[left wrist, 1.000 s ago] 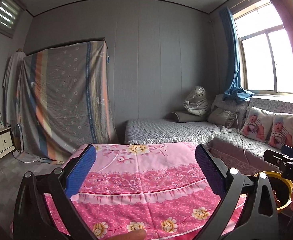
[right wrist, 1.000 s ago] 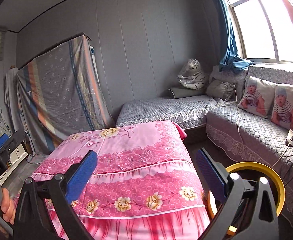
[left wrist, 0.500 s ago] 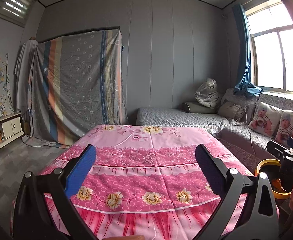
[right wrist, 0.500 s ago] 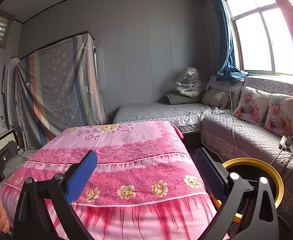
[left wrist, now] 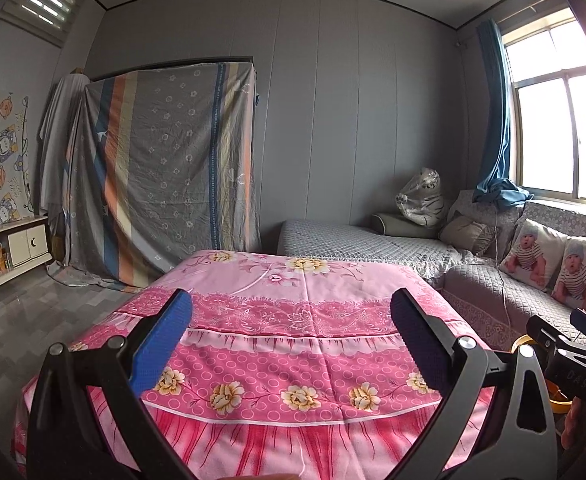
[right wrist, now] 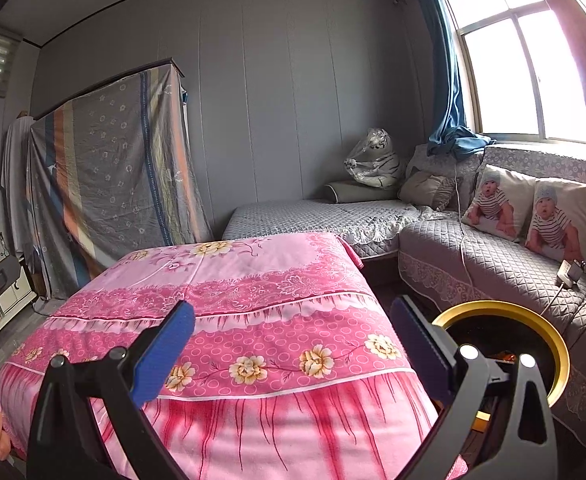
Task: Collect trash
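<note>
Left claw point(left wrist: 291, 328): wide apart, nothing between its 2 blue pads, hovering over the near end of the pink floral cloth.
Right claw point(right wrist: 293, 330): wide apart too, holding nothing, above the cloth's near right corner.
Pink floral cloth point(right wrist: 253, 280): draped over a table, top bare.
Trash bin point(right wrist: 549, 330): yellow-rimmed, dark inside, just right of the right claw, between table and grey sofa point(right wrist: 505, 260); something orange shows inside, too hidden to name.

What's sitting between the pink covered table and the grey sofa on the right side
The yellow-rimmed trash bin stands in that gap between the pink-covered table and grey sofa, clearest in the right wrist view.
</note>
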### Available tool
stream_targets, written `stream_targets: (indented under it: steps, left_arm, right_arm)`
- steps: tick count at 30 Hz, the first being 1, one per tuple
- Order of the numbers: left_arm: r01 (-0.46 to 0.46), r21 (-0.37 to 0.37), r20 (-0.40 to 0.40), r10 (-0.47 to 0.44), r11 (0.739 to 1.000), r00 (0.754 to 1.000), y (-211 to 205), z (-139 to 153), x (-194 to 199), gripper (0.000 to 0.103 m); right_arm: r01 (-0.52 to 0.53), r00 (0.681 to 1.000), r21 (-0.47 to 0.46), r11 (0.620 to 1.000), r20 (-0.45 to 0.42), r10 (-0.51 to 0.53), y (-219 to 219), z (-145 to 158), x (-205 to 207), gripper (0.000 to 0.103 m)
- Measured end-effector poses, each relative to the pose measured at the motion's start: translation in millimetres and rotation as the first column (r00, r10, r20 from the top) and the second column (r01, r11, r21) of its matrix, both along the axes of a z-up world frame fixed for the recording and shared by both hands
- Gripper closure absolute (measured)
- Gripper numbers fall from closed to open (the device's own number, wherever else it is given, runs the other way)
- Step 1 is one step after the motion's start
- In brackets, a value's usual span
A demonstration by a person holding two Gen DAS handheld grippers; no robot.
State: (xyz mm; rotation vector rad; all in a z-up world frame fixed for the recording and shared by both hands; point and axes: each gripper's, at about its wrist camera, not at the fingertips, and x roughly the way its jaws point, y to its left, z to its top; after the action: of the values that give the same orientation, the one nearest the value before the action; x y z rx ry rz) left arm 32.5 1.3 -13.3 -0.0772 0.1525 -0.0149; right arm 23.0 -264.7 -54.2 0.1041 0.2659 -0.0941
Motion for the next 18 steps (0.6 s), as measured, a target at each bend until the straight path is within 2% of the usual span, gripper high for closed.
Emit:
stream_targets:
  steps: [18]
  left_arm:
    - [-0.011, -0.016, -0.013, 0.011, 1.000, 1.000, 2.7, 4.2, 3.5, 0.008]
  right_arm:
    - [0.010, 1.000, 0.015, 1.000, -0.029, -0.010, 0.9, -3.6, 4.7, 0.008]
